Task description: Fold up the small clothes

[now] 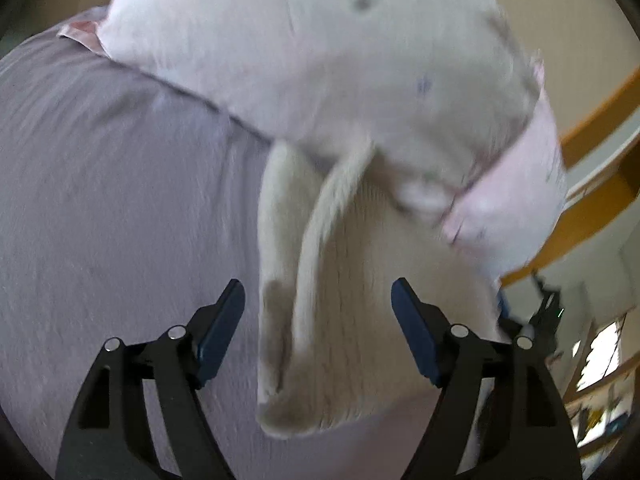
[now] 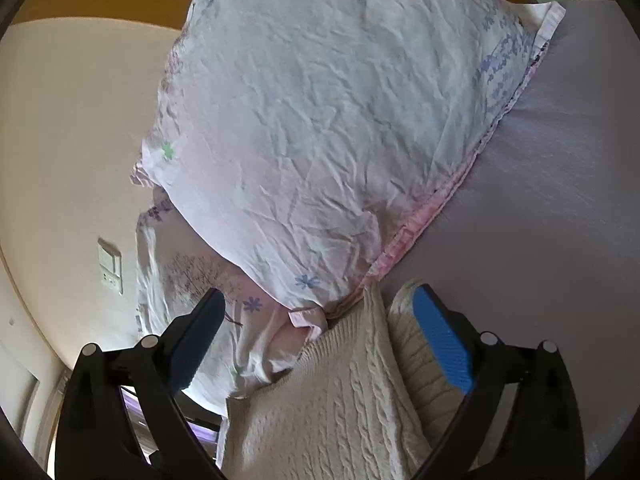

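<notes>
I note both the left gripper (image 1: 318,312) and right gripper (image 2: 320,320) spread wide, gripping nothing, over the cream knit sweater (image 2: 332,392) lying on the lilac bed sheet (image 1: 120,200), its top edge crowded against the floral pillow (image 2: 320,120).

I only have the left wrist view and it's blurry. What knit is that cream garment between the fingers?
Observer: The cream cable-knit sweater shows plain cable ribs in the right wrist view.
Operator: Is the right gripper holding it?
Observer: No, the right gripper is open with the sweater between its fingers.
Operator: What's past the sweater?
Observer: A wrinkled white pillow with blue flower print, its pink-edged hem touching the sweater's tip.
</notes>
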Demonstrator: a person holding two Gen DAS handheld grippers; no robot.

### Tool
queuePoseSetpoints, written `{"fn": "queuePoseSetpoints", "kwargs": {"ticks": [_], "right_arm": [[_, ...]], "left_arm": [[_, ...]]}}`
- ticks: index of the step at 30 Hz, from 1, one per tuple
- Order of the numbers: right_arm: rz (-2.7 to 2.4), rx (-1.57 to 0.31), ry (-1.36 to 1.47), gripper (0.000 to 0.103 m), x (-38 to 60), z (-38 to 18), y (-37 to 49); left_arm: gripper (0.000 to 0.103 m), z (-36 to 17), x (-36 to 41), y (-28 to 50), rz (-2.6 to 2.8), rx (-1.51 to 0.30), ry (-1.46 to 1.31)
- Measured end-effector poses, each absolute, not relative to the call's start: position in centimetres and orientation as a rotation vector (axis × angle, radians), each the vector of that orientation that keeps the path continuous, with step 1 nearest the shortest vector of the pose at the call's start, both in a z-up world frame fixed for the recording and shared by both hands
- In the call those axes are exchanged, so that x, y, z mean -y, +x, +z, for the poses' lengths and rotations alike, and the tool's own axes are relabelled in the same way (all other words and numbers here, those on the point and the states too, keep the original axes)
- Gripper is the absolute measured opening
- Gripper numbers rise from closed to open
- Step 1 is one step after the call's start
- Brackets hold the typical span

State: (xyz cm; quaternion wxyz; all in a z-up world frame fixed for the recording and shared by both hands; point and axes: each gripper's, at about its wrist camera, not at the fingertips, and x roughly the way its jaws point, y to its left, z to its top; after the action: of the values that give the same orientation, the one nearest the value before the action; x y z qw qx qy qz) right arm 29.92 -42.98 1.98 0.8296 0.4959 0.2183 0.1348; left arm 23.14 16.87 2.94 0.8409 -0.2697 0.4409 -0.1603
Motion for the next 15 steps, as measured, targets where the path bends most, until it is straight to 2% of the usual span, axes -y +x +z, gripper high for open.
{"fn": "queuePoseSetpoints", "kwargs": {"ticks": [2, 5, 8, 9, 10, 11, 13, 15], "right_arm": [[0.289, -0.478, 1.049, 0.097, 43.1, 2.0, 29.8], [0.292, -0.483, 1.036, 0.097, 42.0, 2.0, 30.6], [0.302, -0.486, 1.011, 0.097, 41.7, 2.3, 30.5], [0.307, -0.491, 1.002, 0.097, 41.6, 2.3, 30.5], [0.312, -0.495, 0.996, 0.097, 41.5, 2.4, 30.5], [0.315, -0.498, 0.994, 0.097, 41.4, 2.4, 30.6], [0.321, -0.504, 0.991, 0.097, 41.4, 2.4, 30.6], [0.324, -0.506, 0.985, 0.097, 41.3, 2.5, 30.5]], "left_arm": [[0.075, 2.0, -16.2, 23.5, -0.325, -0.982, -0.523], [0.074, 2.0, -16.1, 24.3, -0.320, -0.962, -0.538], [0.056, 0.9, -17.6, 24.8, -0.340, -0.961, -0.692], [0.043, 0.0, -18.3, 25.2, -0.356, -0.972, -0.791], [0.021, -1.1, -18.8, 25.5, -0.379, -0.997, -0.892], [0.016, -2.0, -19.0, 25.7, -0.402, -1.014, -0.982], [0.015, -4.1, -20.4, 25.2, -0.496, -0.960, -1.260], [0.015, -4.0, -20.8, 24.5, -0.553, -0.887, -1.345]]}}
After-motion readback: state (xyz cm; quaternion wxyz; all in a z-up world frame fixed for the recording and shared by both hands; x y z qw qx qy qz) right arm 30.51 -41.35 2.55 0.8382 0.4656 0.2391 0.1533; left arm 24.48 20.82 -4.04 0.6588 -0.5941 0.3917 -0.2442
